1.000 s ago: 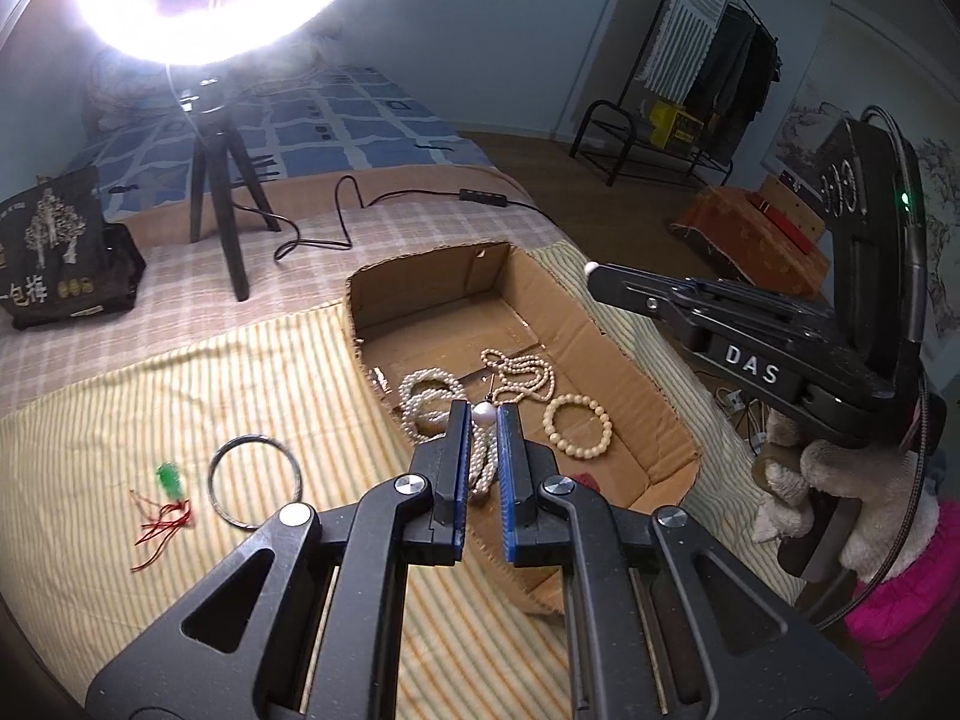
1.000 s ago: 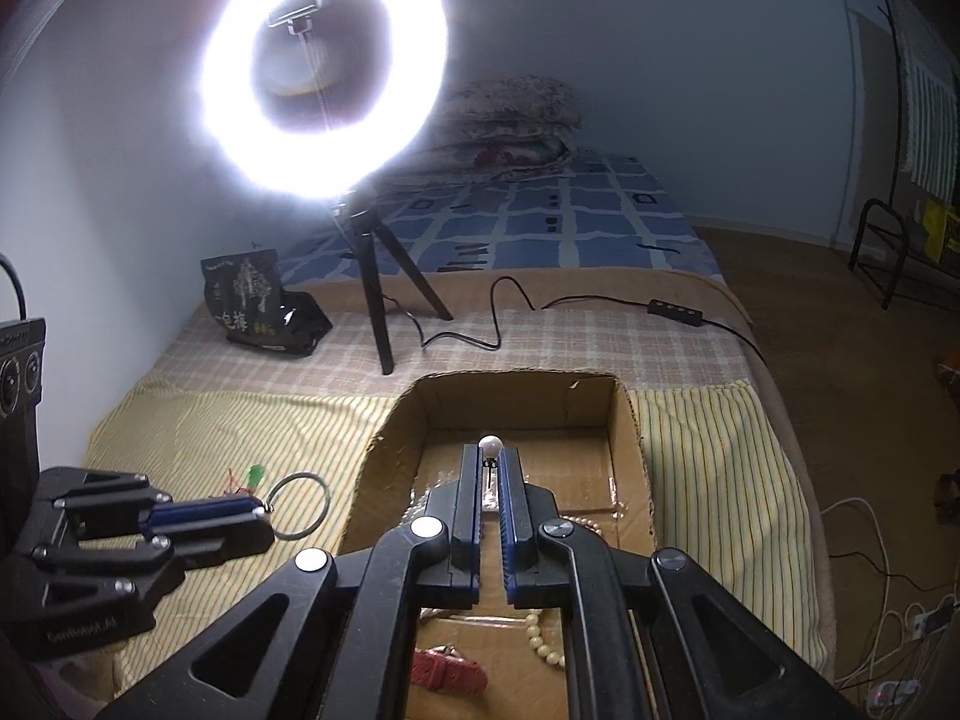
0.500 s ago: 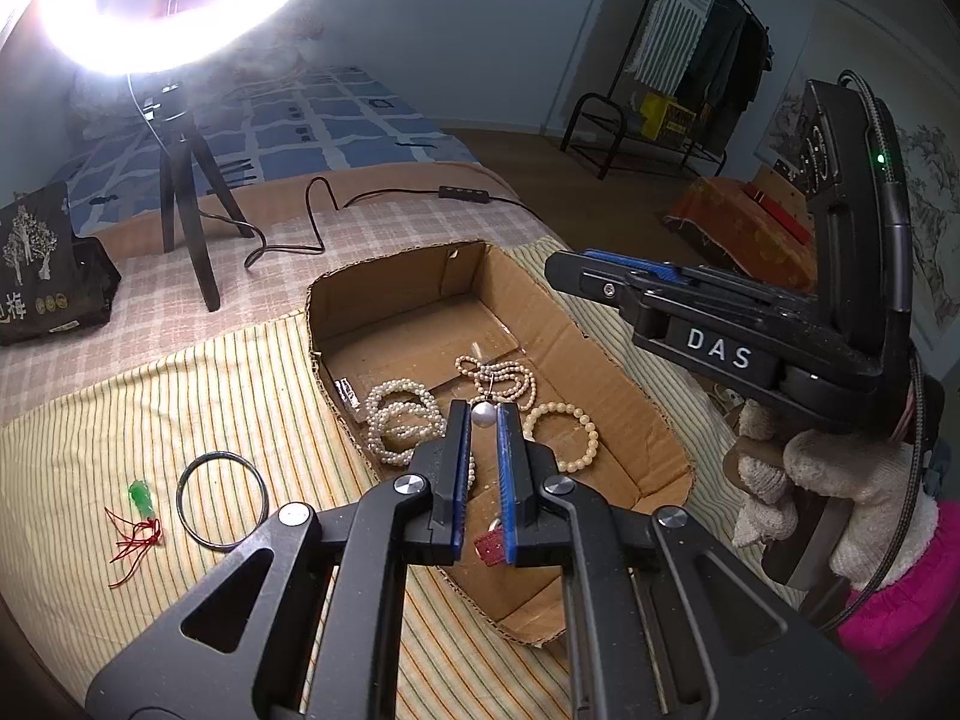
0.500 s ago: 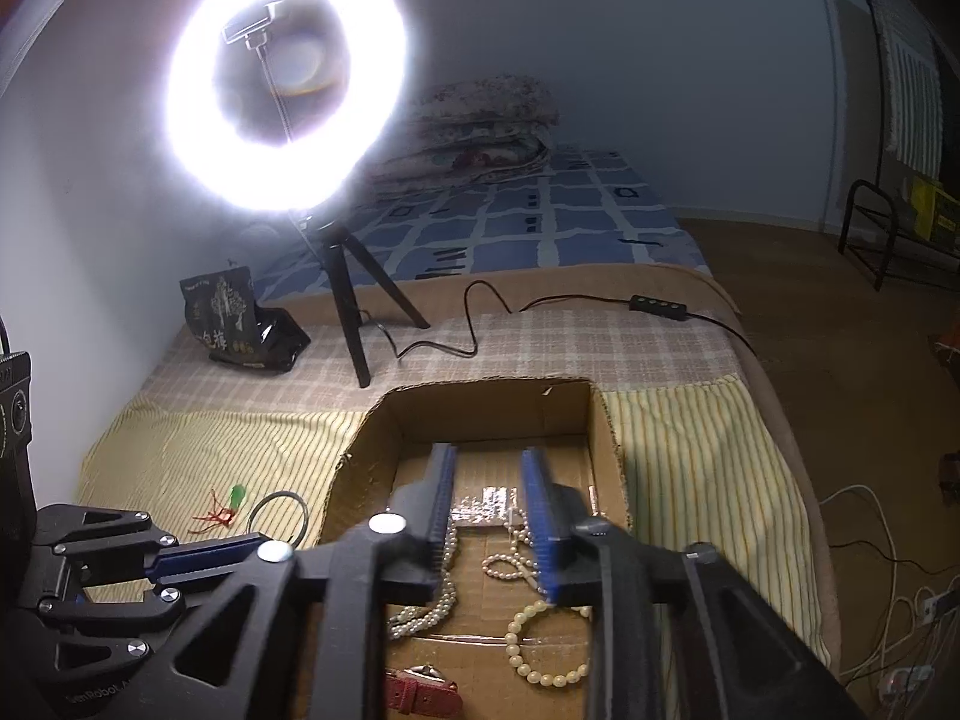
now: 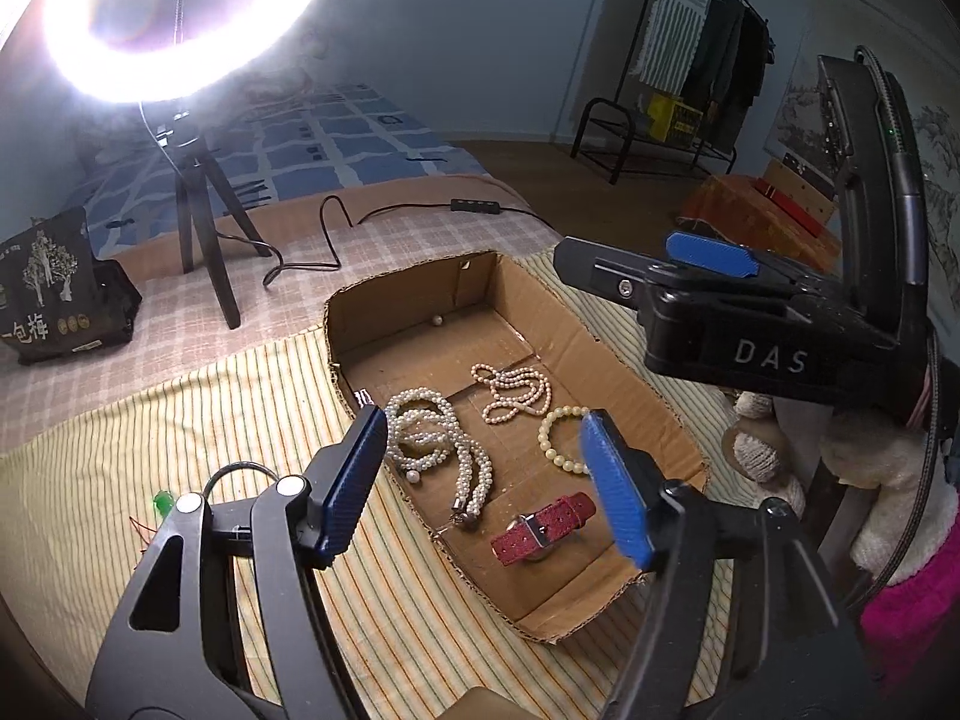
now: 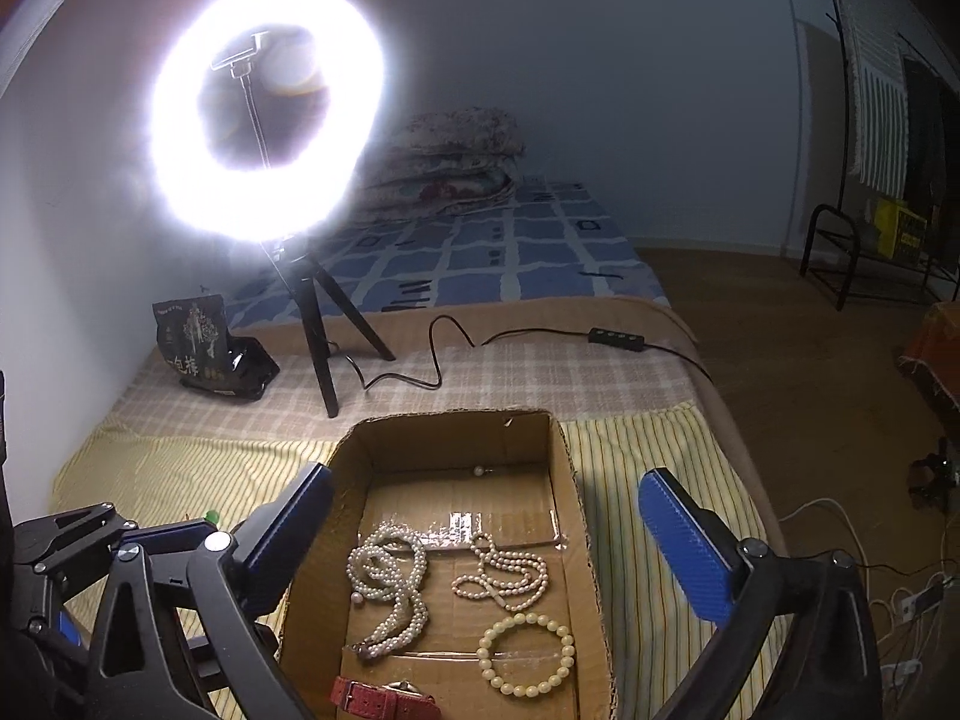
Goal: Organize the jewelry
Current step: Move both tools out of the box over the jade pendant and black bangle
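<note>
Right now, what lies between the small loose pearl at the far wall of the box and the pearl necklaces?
Only bare cardboard floor between loose pearl and necklaces, seen in both views.

Lit ring light on a black tripod, standing on the checked blanket — cable trails right to an inline switch. Black snack bag just left of the tripod; folded quilts at the wall, clothes rack far right.
</note>
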